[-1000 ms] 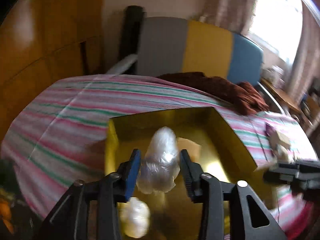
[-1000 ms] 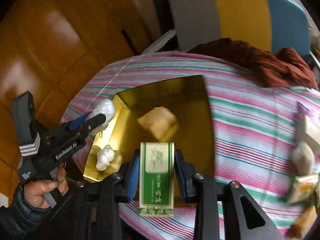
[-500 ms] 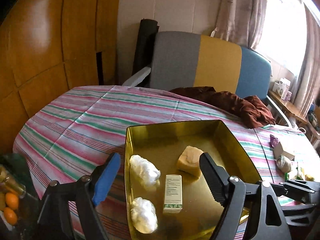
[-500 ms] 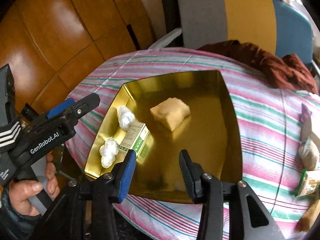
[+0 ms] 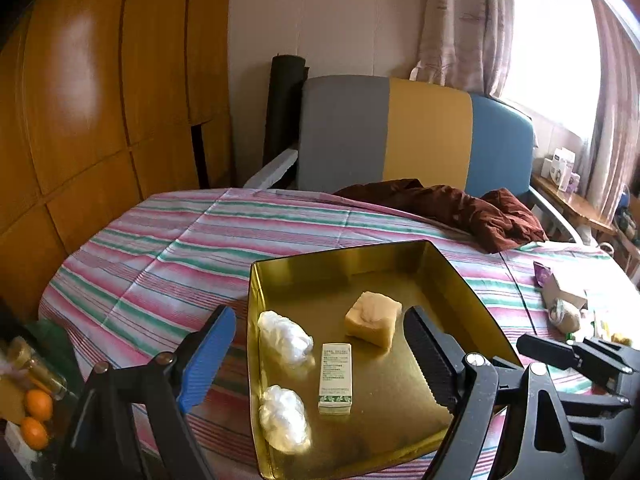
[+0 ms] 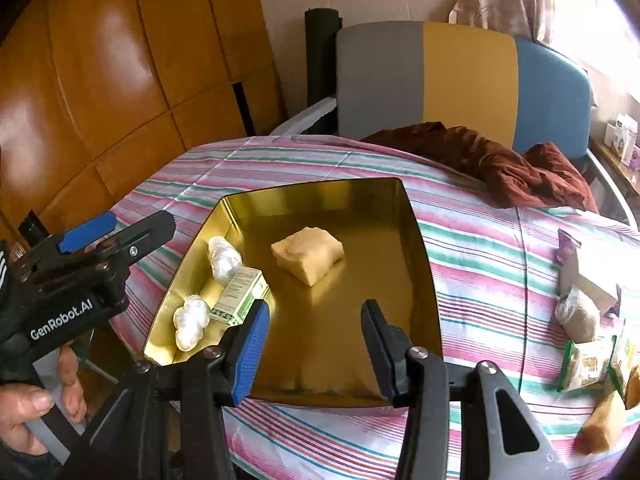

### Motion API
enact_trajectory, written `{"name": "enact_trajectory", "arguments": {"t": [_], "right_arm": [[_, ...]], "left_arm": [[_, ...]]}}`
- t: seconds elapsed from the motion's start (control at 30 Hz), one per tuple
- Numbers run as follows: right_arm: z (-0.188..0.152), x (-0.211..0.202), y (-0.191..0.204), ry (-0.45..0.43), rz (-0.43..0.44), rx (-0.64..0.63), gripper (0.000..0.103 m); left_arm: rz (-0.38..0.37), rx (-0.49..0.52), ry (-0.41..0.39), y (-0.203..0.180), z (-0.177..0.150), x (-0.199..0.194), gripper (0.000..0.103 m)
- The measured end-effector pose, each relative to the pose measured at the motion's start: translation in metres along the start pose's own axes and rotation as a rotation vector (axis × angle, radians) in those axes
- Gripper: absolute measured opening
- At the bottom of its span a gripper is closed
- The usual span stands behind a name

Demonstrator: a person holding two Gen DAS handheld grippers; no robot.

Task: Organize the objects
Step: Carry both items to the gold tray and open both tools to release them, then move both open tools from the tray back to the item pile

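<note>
A gold tin tray (image 5: 460,280) (image 6: 416,216) sits on the striped tablecloth. In it lie a tan wrapped block (image 5: 373,319) (image 6: 308,254), a green and white box (image 5: 335,378) (image 6: 240,296) and two white plastic-wrapped lumps (image 5: 285,338) (image 5: 283,416) (image 6: 224,260) (image 6: 191,322). My left gripper (image 5: 316,360) is open and empty, held back above the tray's near left edge. My right gripper (image 6: 314,348) is open and empty above the tray's near edge.
Several loose snack packets and a small box (image 6: 592,284) lie on the cloth (image 6: 480,280) at the right. A brown garment (image 6: 500,160) lies at the back by a grey, yellow and blue chair (image 6: 460,80). Oranges (image 5: 38,416) sit low on the left.
Both grippers opened and let go: the white lump and the green box now lie in the tray. Both grippers have since drawn back and up from the tray.
</note>
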State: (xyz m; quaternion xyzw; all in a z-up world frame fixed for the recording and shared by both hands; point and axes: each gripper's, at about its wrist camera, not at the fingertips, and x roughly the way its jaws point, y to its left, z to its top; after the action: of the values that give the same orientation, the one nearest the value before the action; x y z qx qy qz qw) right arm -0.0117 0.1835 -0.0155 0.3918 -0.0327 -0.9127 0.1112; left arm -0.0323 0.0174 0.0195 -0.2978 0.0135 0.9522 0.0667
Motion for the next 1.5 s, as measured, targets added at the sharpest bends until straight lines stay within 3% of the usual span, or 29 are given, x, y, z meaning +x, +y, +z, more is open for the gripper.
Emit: {"name": "enact_trajectory", "arguments": {"t": [0.47, 0.9, 1.27, 1.5], "right_arm": [[-0.005, -0.012, -0.020, -0.040, -0.031, 0.047, 0.048], [-0.013, -0.022, -0.056, -0.043, -0.079, 0.120, 0.048], [-0.029, -0.036, -0.123, -0.005, -0.157, 0.234, 0.049], [-0.047, -0.065, -0.198, 0.018, -0.220, 0.388, 0.050]], "left_arm": [[0.000, 0.109, -0.046, -0.028, -0.003, -0.017, 0.087], [-0.035, 0.177, -0.040, -0.051, -0.007, -0.017, 0.087], [-0.164, 0.278, -0.015, -0.099, -0.012, -0.010, 0.087], [-0.263, 0.359, 0.021, -0.137, -0.018, -0.003, 0.087]]}}
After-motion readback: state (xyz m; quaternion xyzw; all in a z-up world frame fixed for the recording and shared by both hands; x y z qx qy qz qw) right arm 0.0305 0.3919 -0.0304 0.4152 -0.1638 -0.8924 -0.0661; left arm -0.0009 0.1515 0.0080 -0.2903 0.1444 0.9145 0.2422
